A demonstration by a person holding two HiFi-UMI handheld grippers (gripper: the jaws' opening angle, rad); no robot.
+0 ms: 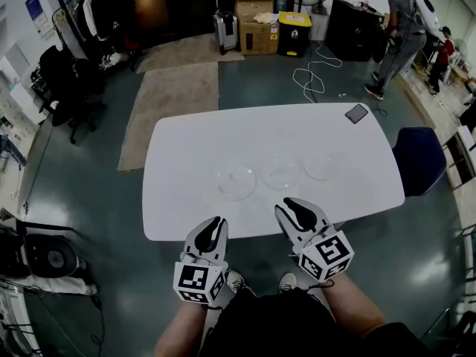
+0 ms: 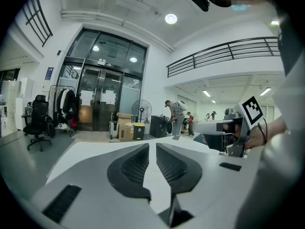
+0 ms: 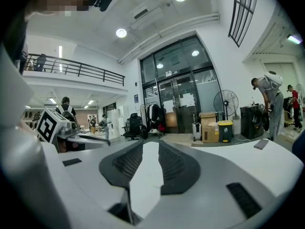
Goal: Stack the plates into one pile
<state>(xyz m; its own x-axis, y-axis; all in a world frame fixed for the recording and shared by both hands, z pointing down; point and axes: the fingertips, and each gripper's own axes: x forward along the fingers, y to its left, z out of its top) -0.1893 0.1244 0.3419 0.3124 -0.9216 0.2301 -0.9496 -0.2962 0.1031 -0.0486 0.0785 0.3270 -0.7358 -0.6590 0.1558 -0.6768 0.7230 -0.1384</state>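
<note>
Three clear glass plates lie in a row on the white table (image 1: 186, 147): one at the left (image 1: 236, 182), one in the middle (image 1: 280, 172), one at the right (image 1: 321, 164). They lie apart, none on another. My left gripper (image 1: 217, 222) (image 2: 152, 146) hovers at the table's near edge, short of the left plate, with a narrow gap between its jaws and nothing in it. My right gripper (image 1: 291, 205) (image 3: 151, 144) is just over the near edge, in front of the middle plate, jaws wider apart and empty. Neither gripper view shows the plates.
A dark phone (image 1: 357, 113) lies at the table's far right corner. A blue chair (image 1: 419, 158) stands at the right end. Beyond the table are a rug (image 1: 175, 95), cardboard boxes (image 1: 256, 28) and people (image 1: 394, 36) at the back right.
</note>
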